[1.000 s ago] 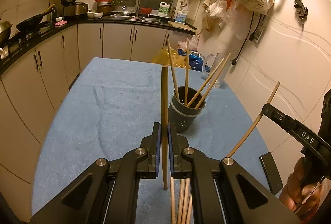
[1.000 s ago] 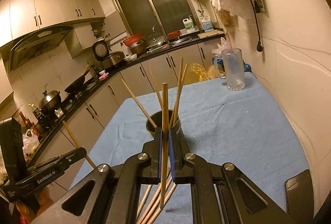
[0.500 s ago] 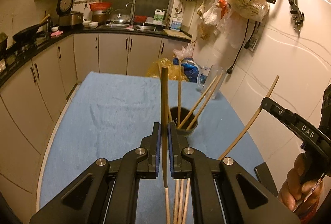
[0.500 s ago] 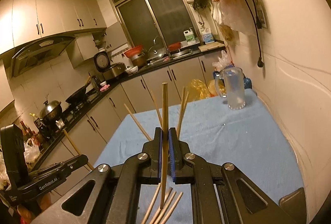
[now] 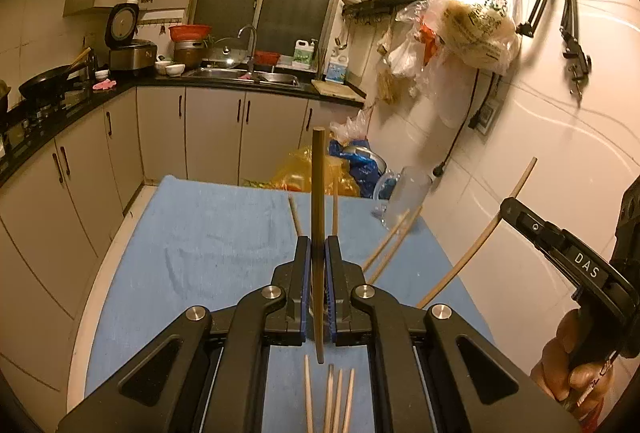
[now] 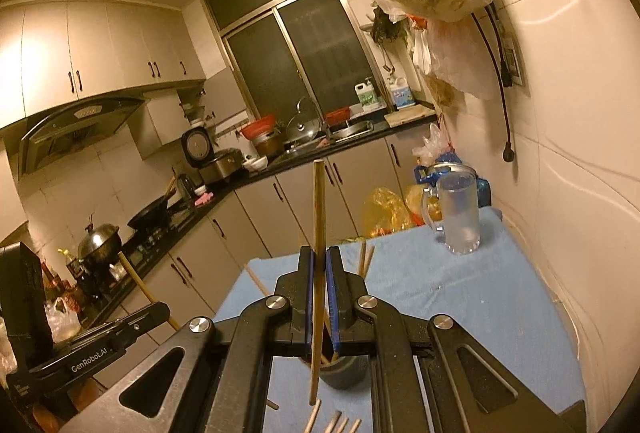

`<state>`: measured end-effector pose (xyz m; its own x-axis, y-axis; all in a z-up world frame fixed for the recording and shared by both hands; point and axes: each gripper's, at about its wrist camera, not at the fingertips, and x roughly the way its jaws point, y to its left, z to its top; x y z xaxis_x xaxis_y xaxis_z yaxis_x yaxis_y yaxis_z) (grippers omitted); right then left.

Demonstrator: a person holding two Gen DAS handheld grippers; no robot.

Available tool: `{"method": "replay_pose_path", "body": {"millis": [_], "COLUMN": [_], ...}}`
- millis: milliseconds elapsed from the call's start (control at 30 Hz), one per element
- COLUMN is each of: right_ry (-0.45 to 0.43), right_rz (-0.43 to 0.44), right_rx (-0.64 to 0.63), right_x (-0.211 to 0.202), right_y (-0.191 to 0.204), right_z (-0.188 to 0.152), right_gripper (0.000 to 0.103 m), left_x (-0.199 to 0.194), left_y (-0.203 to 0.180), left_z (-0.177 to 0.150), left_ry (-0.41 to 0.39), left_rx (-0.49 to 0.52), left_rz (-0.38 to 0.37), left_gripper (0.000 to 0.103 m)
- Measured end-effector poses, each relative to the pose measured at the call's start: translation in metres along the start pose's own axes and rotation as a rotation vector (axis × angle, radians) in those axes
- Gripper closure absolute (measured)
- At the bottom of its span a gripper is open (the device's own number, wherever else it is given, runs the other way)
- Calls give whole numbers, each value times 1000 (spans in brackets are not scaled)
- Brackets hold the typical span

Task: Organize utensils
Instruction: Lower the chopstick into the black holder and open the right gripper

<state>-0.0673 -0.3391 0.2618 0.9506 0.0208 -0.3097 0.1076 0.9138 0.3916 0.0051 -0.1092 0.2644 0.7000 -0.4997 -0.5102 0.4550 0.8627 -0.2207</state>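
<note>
My left gripper (image 5: pixel 318 244) is shut on one wooden chopstick (image 5: pixel 319 185) that stands upright above the blue-clothed table (image 5: pixel 200 233). My right gripper (image 6: pixel 319 254) is shut on a second upright chopstick (image 6: pixel 319 209). The dark utensil holder (image 6: pixel 345 369) shows just under the right jaws, with several chopsticks leaning out of it (image 5: pixel 390 245); the left gripper's body hides the cup itself in the left wrist view. Several loose chopsticks (image 5: pixel 329 399) lie on the cloth below both grippers. Each gripper appears at the edge of the other's view, right gripper (image 5: pixel 506 210) and left gripper (image 6: pixel 160 309).
A frosted glass mug (image 6: pixel 460 213) stands at the table's far right corner by the wall. Plastic bags (image 5: pixel 476 25) hang from wall hooks above it. Kitchen cabinets and a counter with sink (image 5: pixel 240 73) run along the left and back. A person's hand (image 5: pixel 572 365) grips the right tool.
Both grippers have risen with their chopsticks still clamped. The holder has dropped lower in both views, and the left gripper's body now covers it.
</note>
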Motion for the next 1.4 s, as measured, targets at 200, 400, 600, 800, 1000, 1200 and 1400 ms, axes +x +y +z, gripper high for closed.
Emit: {"method": "replay_pose_path", "body": {"millis": [200, 400, 600, 800, 1000, 1200, 1400], "right_ry": [-36, -50, -44, -23, 3, 36, 74], "right_rz": [-10, -23, -34, -43, -54, -66, -74], "right_rx": [-9, -5, -2, -9, -44, -64, -70], "right_x": [10, 25, 39, 56, 71, 84, 94], "right_y": [2, 0, -5, -7, -5, -6, -8], "right_z": [19, 31, 32, 22, 5, -12, -25], "right_gripper": [96, 96, 96, 96, 96, 96, 96], "left_x": [8, 21, 39, 61, 80, 93, 97], "left_y": [-5, -8, -8, -6, -1, 5, 9], "left_z": [27, 43, 43, 31, 13, 0, -9], "left_ry": [-41, -65, -65, -44, -19, 10, 20], "left_rx": [-11, -33, -44, -48, -44, -48, -48], "left_rz": [-6, -18, -20, -19, -16, -18, -15], "left_gripper": [97, 97, 97, 97, 97, 97, 97]}}
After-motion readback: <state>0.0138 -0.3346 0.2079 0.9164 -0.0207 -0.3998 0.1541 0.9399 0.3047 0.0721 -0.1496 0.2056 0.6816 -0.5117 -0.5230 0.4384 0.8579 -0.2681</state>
